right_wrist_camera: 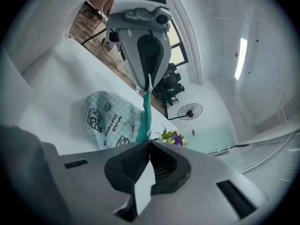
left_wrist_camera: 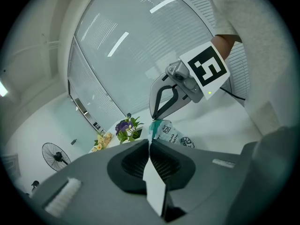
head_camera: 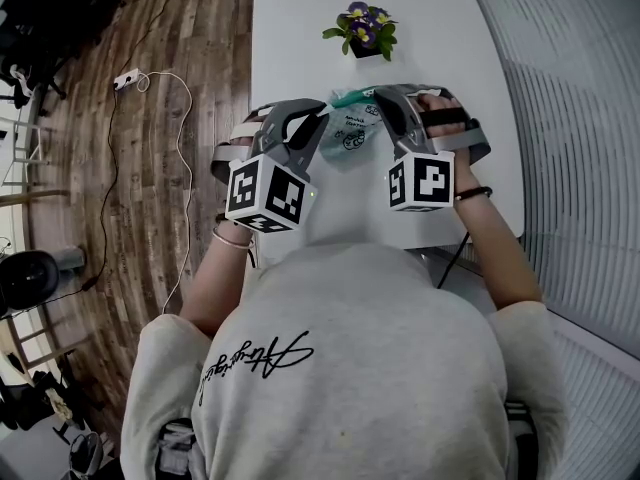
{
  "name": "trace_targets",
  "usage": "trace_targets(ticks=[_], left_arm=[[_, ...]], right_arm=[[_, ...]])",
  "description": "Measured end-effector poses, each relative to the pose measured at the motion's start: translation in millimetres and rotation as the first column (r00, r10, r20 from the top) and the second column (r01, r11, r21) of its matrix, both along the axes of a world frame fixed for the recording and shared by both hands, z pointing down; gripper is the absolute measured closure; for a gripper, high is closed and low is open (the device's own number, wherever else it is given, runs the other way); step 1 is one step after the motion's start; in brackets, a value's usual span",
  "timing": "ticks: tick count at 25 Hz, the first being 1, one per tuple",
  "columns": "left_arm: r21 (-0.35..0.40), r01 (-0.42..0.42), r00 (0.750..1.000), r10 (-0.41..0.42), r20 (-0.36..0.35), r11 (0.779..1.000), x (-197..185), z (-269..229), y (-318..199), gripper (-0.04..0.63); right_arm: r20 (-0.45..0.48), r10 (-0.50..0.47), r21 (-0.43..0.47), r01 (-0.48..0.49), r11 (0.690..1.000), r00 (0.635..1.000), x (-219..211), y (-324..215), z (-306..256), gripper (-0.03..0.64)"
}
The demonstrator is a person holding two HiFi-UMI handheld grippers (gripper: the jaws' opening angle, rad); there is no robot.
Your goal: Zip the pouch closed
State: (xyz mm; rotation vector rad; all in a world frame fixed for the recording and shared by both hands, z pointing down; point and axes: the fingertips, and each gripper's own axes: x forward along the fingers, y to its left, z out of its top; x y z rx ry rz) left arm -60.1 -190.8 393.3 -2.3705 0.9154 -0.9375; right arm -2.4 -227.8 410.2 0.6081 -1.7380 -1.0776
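The left claw point(head_camera: 322, 108) and right claw point(head_camera: 379, 96) are each clamping shut on one end of the pouch's point(head_camera: 352, 130) teal zipper edge, holding it over the middle of the table point(head_camera: 296, 38). A potted flower point(head_camera: 364, 30) is standing beyond, toward the far edge.

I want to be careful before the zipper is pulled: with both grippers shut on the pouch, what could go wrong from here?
1. The left gripper and right gripper pinch only the teal zipper edge of the checked pouch, one at each end. A pull may slip this thin edge out of the jaws.
2. The potted plant stands close behind the pouch. A wide sweep of a gripper could knock it over.
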Motion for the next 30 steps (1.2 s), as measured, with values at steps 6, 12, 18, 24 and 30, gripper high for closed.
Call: trace_targets(ticks=[6, 12, 18, 24, 30], left_arm=[[0.001, -0.011, 0.999, 0.011, 0.035, 1.0, -1.9, 5.8, 3.4, 0.584], [0.005, -0.015, 0.999, 0.015, 0.03, 1.0, -2.0, 5.2, 2.9, 0.584], [-0.001, -0.018, 1.0, 0.018, 0.012, 1.0, -2.0, 4.3, 4.1, 0.584], [-0.001, -0.026, 1.0, 0.026, 0.009, 1.0, -3.0, 2.3, 3.2, 0.584], [-0.004, -0.017, 1.0, 0.017, 0.006, 1.0, -8.2, 5.6, 0.3, 0.584]], right_arm=[[-0.009, 0.021, -0.006, -0.021, 1.0, 1.0, 9.1, -4.4, 12.1, 0.612], [0.0, 0.039, 0.0, -0.039, 0.999, 0.999, 11.3, -8.1, 9.8, 0.612], [-0.002, 0.047, 0.003, -0.047, 0.999, 0.999, 9.9, -10.0, 9.9, 0.612], [-0.003, 0.055, 0.004, -0.055, 0.998, 0.998, 9.4, -11.3, 10.4, 0.612], [-0.021, 0.076, 0.002, -0.076, 0.997, 0.997, 22.4, -19.5, 17.8, 0.612]])
